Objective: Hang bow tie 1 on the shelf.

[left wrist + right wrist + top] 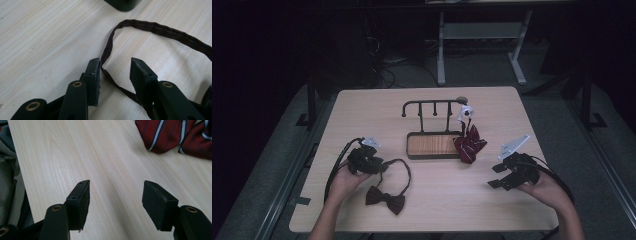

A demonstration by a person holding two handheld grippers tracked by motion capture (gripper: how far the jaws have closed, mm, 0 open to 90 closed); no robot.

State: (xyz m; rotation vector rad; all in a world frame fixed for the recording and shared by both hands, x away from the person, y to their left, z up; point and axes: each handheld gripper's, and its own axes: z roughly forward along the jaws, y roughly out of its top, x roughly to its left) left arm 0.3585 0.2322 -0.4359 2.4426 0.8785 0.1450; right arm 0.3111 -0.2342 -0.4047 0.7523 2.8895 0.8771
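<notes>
Strap (130, 23) of the dark bow tie (385, 199): it is seen running between the parted jaws of the left gripper (115, 68), brushing one jaw, not clamped; the bow lies just beside that gripper on the table (437, 210). The right gripper (116, 195) is held with jaws wide apart over bare wood, a striped red tie (172, 135) lying ahead.

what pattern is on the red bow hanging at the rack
Dark red bow with white-and-blue stripes, clearest in the right gripper view.
</notes>
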